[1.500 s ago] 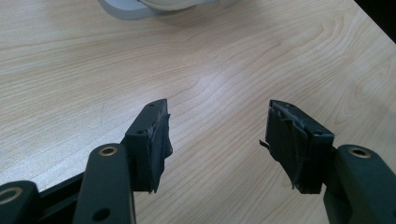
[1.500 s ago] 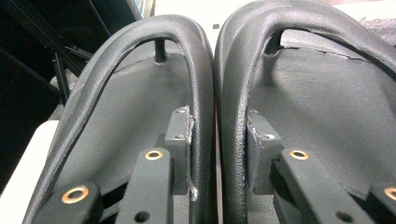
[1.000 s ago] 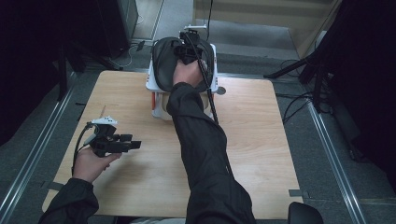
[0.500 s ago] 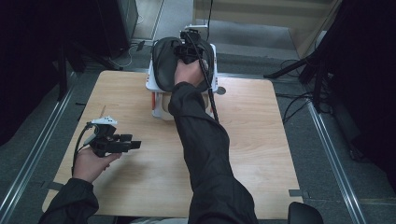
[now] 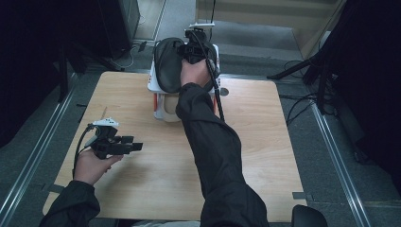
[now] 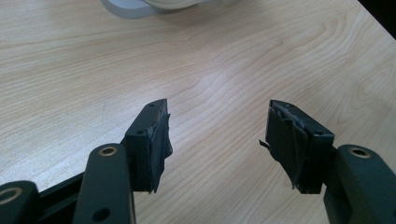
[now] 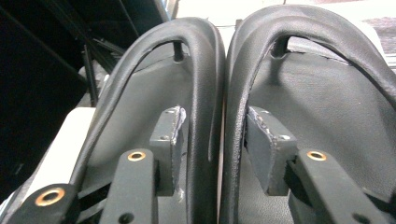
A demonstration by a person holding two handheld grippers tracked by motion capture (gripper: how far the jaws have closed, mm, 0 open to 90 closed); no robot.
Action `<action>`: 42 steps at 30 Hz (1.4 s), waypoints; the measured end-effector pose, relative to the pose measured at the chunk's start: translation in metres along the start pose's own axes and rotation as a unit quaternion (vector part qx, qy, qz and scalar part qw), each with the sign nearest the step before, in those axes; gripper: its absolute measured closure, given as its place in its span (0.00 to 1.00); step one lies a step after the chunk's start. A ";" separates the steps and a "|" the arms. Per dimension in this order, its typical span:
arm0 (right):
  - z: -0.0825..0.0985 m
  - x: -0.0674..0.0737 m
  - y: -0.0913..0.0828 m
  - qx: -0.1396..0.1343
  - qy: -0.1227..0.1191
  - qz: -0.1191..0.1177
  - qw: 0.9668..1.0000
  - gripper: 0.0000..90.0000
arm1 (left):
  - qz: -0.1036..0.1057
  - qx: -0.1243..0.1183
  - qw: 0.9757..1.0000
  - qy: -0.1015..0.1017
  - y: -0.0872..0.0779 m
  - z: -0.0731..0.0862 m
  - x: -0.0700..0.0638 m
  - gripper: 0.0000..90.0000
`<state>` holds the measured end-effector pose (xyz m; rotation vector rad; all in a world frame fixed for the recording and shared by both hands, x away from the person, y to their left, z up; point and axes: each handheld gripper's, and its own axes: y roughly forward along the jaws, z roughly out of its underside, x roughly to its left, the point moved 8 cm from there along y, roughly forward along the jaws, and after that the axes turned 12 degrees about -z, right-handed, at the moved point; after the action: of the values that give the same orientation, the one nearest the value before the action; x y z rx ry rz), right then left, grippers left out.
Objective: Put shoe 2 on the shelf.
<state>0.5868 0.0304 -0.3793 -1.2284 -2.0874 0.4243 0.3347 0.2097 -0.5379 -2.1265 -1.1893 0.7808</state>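
1. What I'm working with is a pair of black flip-flops (image 5: pixel 172 64) lying side by side on a white box (image 5: pixel 152 81) at the far edge of the wooden table (image 5: pixel 265 142). My right gripper (image 5: pixel 196 47) is up there over them.

2. In the right gripper view, one jaw sits under the inner strap (image 7: pixel 201 70) of the left sandal and the other under the inner strap of the right one. Both straps are between the jaws. They've just been opening, and the pads look clear of the rubber, so I'd call it a loose straddle, not a pinch.

3. Handling guess: light, floppy and fairly grippy. The soles (image 7: pixel 327 93) look like matte foam with a fine leathery grain, and the straps are smooth rounded tubes that'll squash.

4. Best hold, I reckon, is pinching both inner straps together near the toe posts. Expect the heels to droop and swing.

5. My left gripper (image 5: pixel 135 146) is parked low over bare wood at the near left, jaws wide and holding nothing. Its pads (image 6: pixel 159 140) are wrapped in scruffy dark tape.
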 end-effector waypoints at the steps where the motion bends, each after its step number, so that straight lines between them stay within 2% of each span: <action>1: 0.000 0.000 -0.001 0.004 0.000 -0.005 1.000 0.63 | 0.000 0.000 1.000 0.000 0.000 0.000 0.000 0.45; 5: 0.000 0.001 -0.005 0.010 0.003 -0.024 1.000 0.60 | 0.000 0.000 1.000 0.000 0.001 -0.001 0.000 0.45; 12: 0.002 0.006 -0.016 0.023 -0.018 -0.042 0.999 0.59 | -0.001 0.002 1.000 0.001 0.002 -0.001 0.000 0.45; 17: 0.004 0.011 -0.025 0.029 -0.022 -0.069 0.997 0.60 | -0.002 0.003 1.000 0.001 0.001 -0.001 0.000 0.45; 20: 0.007 0.016 -0.029 0.036 -0.035 -0.078 0.996 0.60 | -0.002 0.004 1.000 0.002 0.001 -0.001 0.000 0.44; 23: 0.010 0.021 -0.034 0.040 -0.051 -0.092 0.994 0.60 | -0.002 0.005 1.000 0.004 0.002 -0.001 0.001 0.44; 28: 0.015 0.025 -0.043 0.041 -0.062 -0.110 0.991 0.60 | -0.003 0.005 1.000 0.004 0.002 -0.001 0.001 0.44; 31: 0.020 0.027 -0.049 0.042 -0.062 -0.134 0.988 0.59 | -0.003 0.005 1.000 0.003 0.003 -0.001 0.001 0.44; 35: 0.024 0.027 -0.057 0.039 -0.077 -0.143 0.986 0.59 | -0.002 0.007 1.000 0.003 0.003 -0.001 0.000 0.44; 39: 0.032 0.029 -0.065 0.042 -0.092 -0.160 0.982 0.59 | -0.005 0.005 1.000 0.003 0.003 -0.002 0.001 0.44; 42: 0.040 0.033 -0.072 0.042 -0.115 -0.170 0.978 0.59 | -0.004 0.006 1.000 0.004 0.003 -0.002 0.001 0.44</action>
<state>0.5022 0.0249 -0.3543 -0.7802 -2.3941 0.5090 0.3377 0.2090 -0.5391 -2.1121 -1.1861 0.7734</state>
